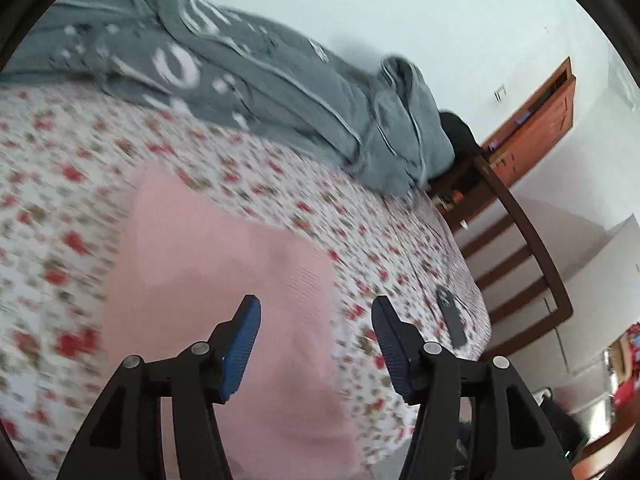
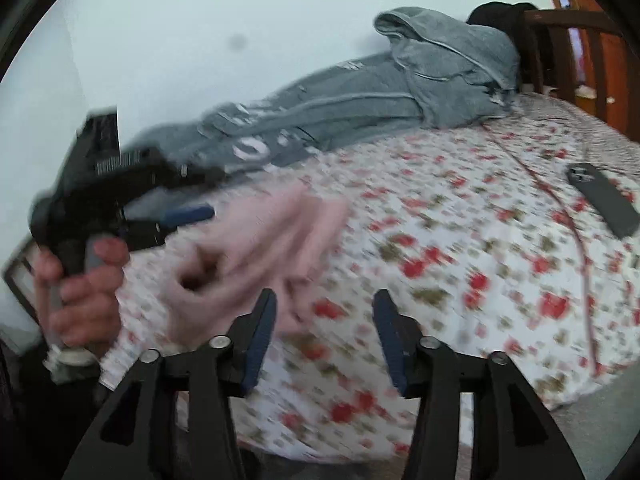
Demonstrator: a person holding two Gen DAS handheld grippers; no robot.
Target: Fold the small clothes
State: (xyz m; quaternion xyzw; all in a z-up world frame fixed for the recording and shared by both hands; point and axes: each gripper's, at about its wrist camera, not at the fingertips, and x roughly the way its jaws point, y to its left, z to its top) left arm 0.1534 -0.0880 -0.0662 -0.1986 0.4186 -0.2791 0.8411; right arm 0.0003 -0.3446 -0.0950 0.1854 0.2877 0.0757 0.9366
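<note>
While the pink cloth (image 1: 224, 280) lies on the floral sheet (image 1: 60, 200), both claws are spread and empty. Left gripper (image 1: 316, 344) hovers over the cloth; right gripper (image 2: 324, 336) sits beside it. Phone (image 2: 604, 204) well apart.

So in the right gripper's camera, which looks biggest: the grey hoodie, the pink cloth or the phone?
1. Grey hoodie, stretched along the wall.
2. Pink cloth, blurred and closer to the camera, so it may really be smaller than it looks.
3. Phone, clearly the smallest.
</note>
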